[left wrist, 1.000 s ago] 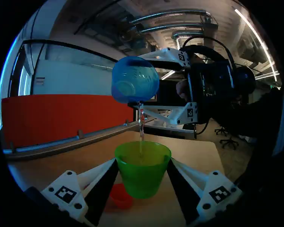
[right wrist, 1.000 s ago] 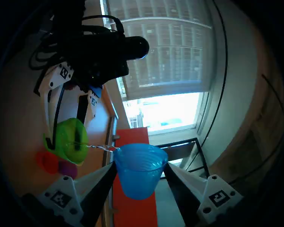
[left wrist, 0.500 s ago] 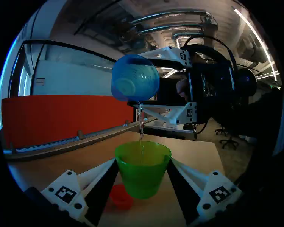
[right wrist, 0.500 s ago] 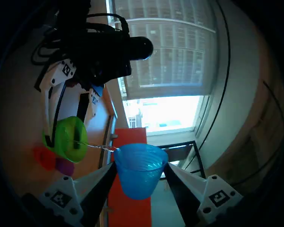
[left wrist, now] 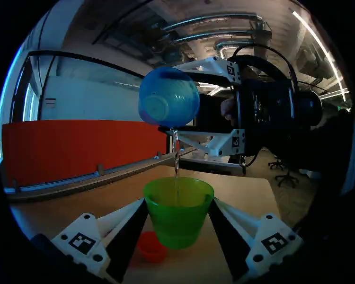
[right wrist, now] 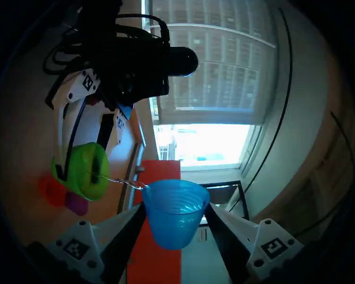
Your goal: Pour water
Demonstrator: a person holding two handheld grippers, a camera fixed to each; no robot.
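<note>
A: Any change from half a second ago?
B: Small. The blue cup point(left wrist: 169, 97) sits a touch higher, tipped above the green cup point(left wrist: 178, 210). The thin water stream point(left wrist: 176, 151) keeps falling in.
A: Views?
B: The right gripper view adds a purple cup point(right wrist: 75, 203) beside the red cup point(left wrist: 151, 246) on the table point(left wrist: 244, 189).
A: Jaws?
B: On the left gripper point(left wrist: 178, 204) they clamp the green cup. On the right gripper point(right wrist: 175, 208) they clamp the blue cup.

Red cup point(left wrist: 151, 246) just left of green cup point(left wrist: 178, 210), open table point(left wrist: 244, 189) to its right, blue cup point(left wrist: 169, 97) overhead.
</note>
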